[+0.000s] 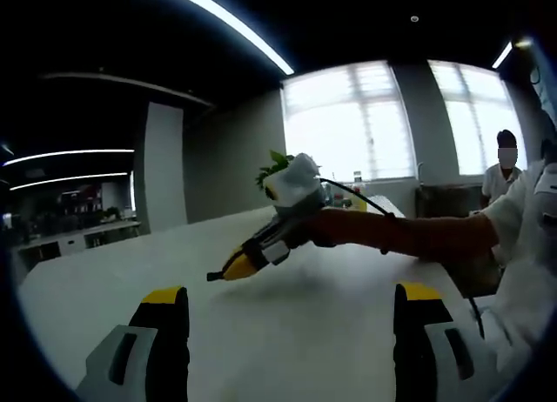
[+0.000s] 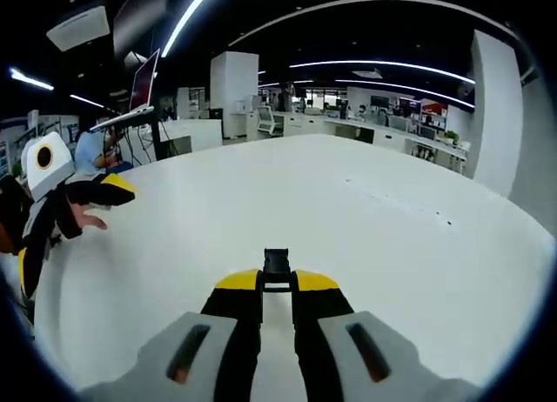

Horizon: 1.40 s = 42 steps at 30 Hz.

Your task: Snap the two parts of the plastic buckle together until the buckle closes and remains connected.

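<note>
Right jaws pinching black buckle part (image 2: 276, 269) at their tips

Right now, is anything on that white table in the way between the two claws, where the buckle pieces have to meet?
Nothing visible is. The right claw is shut on a black buckle part. The left claw is open, and the white table between them looks bare. The other buckle part cannot be made out.

black buckle part (image 2: 276, 267), white table (image 2: 365, 237)
</note>
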Each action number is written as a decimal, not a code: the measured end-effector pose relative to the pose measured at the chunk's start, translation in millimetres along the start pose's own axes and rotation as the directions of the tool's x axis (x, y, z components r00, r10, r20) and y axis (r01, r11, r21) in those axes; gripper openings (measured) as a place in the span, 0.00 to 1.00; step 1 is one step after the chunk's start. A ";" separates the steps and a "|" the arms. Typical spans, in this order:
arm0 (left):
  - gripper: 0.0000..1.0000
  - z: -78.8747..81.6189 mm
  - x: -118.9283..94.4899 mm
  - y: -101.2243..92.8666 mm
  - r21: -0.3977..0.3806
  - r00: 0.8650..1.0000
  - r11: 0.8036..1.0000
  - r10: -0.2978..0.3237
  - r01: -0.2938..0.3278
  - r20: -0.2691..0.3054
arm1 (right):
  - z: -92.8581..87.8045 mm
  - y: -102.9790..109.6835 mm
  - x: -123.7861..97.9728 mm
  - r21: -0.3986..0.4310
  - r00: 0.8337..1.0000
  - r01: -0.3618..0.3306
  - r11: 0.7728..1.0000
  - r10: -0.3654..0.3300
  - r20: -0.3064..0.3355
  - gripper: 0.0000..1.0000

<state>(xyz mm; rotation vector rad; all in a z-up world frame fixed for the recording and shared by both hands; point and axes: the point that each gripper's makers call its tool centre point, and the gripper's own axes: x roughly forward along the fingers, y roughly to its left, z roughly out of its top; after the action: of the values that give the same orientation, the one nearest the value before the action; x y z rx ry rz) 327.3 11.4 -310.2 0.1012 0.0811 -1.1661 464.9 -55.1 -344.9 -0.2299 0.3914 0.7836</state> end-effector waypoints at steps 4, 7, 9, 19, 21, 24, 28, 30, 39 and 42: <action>0.99 0.1 -0.3 1.3 0.001 1.000 1.000 0.006 -0.006 0.001 | -1.5 -1.3 0.1 -0.003 1.000 -0.007 1.000 0.007 -0.019 0.10; 0.99 -0.8 -0.7 2.8 0.005 1.000 1.000 0.014 -0.014 -0.003 | -5.5 -2.4 1.0 -0.005 1.000 -0.004 1.000 0.003 -0.028 0.10; 0.99 -1.1 -0.7 2.4 0.000 1.000 1.000 0.012 -0.012 -0.003 | -12.9 1.9 0.2 -0.004 0.999 -0.006 1.000 0.005 -0.039 0.10; 0.99 -2.4 0.0 0.8 0.010 1.000 1.000 0.008 -0.008 -0.009 | -18.5 -0.3 -0.6 0.003 0.998 -0.004 1.000 0.004 -0.060 0.10; 0.99 -2.6 -0.4 2.1 0.008 1.000 1.000 0.014 -0.014 -0.009 | -20.6 1.0 -0.7 0.002 0.998 -0.009 1.000 0.009 -0.067 0.10; 0.99 -1.8 -0.9 1.9 0.003 1.000 1.000 0.011 -0.011 -0.004 | -22.1 -1.1 1.1 0.003 0.997 -0.008 1.000 0.009 -0.073 0.10; 0.99 -2.3 -0.9 2.2 0.003 1.000 1.000 0.015 -0.015 -0.006 | -24.7 -1.2 3.0 0.006 0.997 -0.014 1.000 0.015 -0.078 0.10; 0.99 -2.6 -0.8 1.9 0.004 1.000 1.000 0.014 -0.014 -0.006 | -25.1 -1.8 2.6 0.004 0.997 -0.014 1.000 0.014 -0.081 0.11; 0.99 -3.2 -0.5 -0.8 0.012 1.000 1.000 0.005 -0.005 -0.010 | -24.5 -4.1 5.6 0.012 0.998 -0.022 1.000 0.023 -0.061 0.11; 0.99 -3.8 -0.3 -0.3 0.014 1.000 1.000 0.009 -0.009 -0.014 | -24.1 -4.7 7.2 0.008 0.998 -0.035 0.999 0.036 -0.052 0.11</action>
<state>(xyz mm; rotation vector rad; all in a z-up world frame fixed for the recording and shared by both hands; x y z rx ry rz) 326.8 12.0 -313.9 0.1219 0.0851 -1.1573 466.7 -62.0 -369.5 -0.2375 0.4489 0.8120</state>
